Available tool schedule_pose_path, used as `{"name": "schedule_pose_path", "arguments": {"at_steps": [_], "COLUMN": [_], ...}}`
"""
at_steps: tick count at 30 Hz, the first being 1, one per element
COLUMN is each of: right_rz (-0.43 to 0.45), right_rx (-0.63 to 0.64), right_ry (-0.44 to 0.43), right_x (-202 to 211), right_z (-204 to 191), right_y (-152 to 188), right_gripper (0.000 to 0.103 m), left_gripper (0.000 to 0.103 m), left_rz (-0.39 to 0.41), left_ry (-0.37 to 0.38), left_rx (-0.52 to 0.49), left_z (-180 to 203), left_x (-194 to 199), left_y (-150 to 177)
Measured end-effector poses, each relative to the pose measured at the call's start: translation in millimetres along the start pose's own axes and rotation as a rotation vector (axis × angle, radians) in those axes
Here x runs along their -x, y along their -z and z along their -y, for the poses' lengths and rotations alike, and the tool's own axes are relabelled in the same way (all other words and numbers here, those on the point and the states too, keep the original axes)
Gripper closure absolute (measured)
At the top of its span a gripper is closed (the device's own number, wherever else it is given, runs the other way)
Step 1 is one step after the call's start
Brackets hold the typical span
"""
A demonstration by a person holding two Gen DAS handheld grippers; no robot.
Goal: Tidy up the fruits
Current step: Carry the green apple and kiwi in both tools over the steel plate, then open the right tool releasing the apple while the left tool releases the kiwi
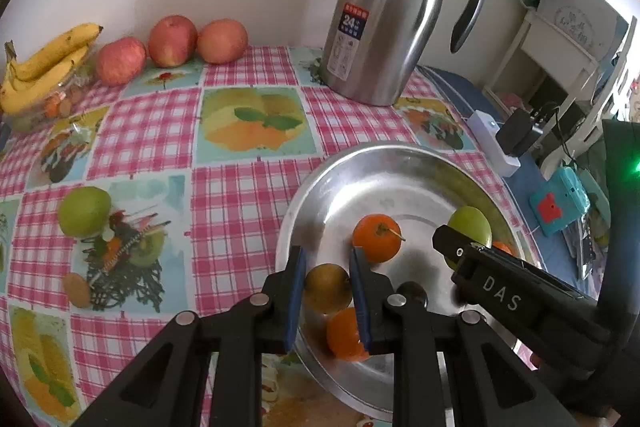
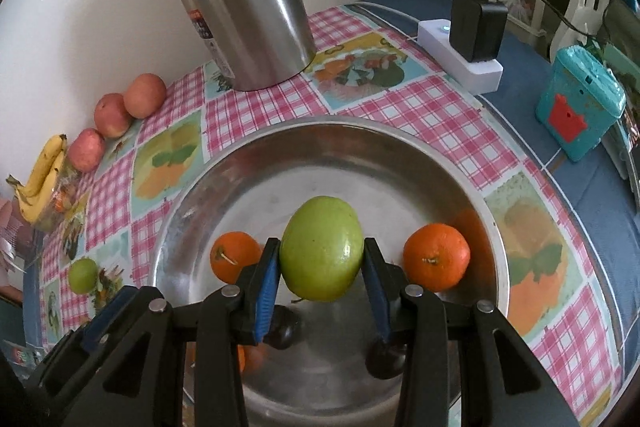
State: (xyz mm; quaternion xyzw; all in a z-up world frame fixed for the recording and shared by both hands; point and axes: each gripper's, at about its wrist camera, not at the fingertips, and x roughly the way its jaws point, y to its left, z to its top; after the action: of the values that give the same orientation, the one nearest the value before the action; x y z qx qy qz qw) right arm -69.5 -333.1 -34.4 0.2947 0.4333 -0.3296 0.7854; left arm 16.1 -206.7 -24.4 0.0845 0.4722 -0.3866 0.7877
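Left jaws grip brown fruit | right jaws grip green apple | right view only: second orange

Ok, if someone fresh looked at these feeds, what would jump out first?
Probably the green apple clamped in the right tongs over the steel tray, with oranges either side. Next, the left tongs closed on a small brownish-yellow fruit at the tray's near rim. Behind stands a tall steel thermos jug, and red apples and bananas line the wall.
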Motion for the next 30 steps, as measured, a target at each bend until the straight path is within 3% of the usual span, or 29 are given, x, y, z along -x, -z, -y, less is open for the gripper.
{"name": "schedule_pose_path", "arguments": {"at_steps": [16,30], "right_rz": [-0.05,-0.032], "right_rx": [-0.009,-0.012], "right_ry": [0.014,0.013], "right_x": [-10.7,-6.3], "right_z": [2.3,2.3], "right_y": [6.2,5.0], "right_gripper": [0.061,0.06], "left_gripper": [0.078,0.078], "left_rz": [-0.041,-0.031], "left_ry": [-0.001,0.007], "left_rx": [-0.013,-0.023], "left_z": [3.5,5.7], "left_x": [-11.2,5.2], "left_y": [7.8,-3.4]}}
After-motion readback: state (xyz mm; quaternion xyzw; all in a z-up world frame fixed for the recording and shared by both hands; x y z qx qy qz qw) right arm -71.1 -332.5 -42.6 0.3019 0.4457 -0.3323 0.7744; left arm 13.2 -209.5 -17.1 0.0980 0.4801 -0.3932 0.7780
